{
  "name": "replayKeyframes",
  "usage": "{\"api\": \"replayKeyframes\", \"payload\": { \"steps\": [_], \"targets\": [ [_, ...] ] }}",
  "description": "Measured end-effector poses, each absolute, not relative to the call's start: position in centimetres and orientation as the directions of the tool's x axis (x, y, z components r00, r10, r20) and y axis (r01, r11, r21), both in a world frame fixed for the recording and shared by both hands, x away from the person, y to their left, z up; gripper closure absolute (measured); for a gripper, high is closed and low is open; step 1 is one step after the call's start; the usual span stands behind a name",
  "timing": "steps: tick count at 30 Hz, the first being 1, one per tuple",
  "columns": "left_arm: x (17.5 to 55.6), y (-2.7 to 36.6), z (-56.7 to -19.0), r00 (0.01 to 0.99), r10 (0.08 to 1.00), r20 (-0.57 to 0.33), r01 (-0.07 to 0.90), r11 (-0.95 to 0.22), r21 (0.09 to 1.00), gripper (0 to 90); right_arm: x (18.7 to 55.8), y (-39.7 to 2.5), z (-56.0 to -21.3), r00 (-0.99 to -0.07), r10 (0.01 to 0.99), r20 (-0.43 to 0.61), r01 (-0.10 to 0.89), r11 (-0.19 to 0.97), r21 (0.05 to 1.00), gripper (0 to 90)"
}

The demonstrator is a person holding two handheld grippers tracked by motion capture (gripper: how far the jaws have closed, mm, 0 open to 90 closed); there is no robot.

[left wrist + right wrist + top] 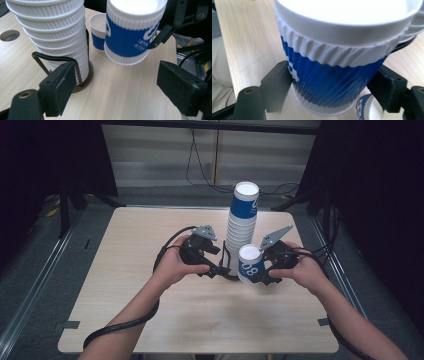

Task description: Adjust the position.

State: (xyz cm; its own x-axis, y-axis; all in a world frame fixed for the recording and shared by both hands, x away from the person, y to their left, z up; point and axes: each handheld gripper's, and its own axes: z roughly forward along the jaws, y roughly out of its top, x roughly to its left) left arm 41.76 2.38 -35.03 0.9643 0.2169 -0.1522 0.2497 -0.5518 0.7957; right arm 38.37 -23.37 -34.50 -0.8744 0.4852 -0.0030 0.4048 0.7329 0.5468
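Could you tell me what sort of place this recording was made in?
Probably a lab or recording studio, not a café: a bare light wooden table stands alone between dark curtains, loose black cables trail behind it, and the stack of blue-and-white ribbed paper cups looks staged.

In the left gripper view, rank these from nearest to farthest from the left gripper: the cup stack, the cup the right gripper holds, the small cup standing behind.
1. cup stack, beside the left jaw, in its wire holder.
2. held cup, right of centre, off the table.
3. small cup, standing behind, between them.
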Motion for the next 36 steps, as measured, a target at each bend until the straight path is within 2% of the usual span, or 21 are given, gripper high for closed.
{"api": "replayKeyframes", "payload": {
  "steps": [15, 36],
  "targets": [
    [41.6, 1.9, -35.4, 0.966, 0.197, -0.169, 0.250, -0.537, 0.806, 15.8, 38.4, -21.7, -35.3, -0.906, 0.424, 0.001, 0.375, 0.799, 0.470, 23.1],
    [41.6, 0.6, -35.2, 0.969, 0.174, -0.174, 0.243, -0.561, 0.792, 15.8, 38.6, -19.5, -35.9, -0.930, 0.369, 0.007, 0.335, 0.835, 0.437, 23.0]
  ]
}}
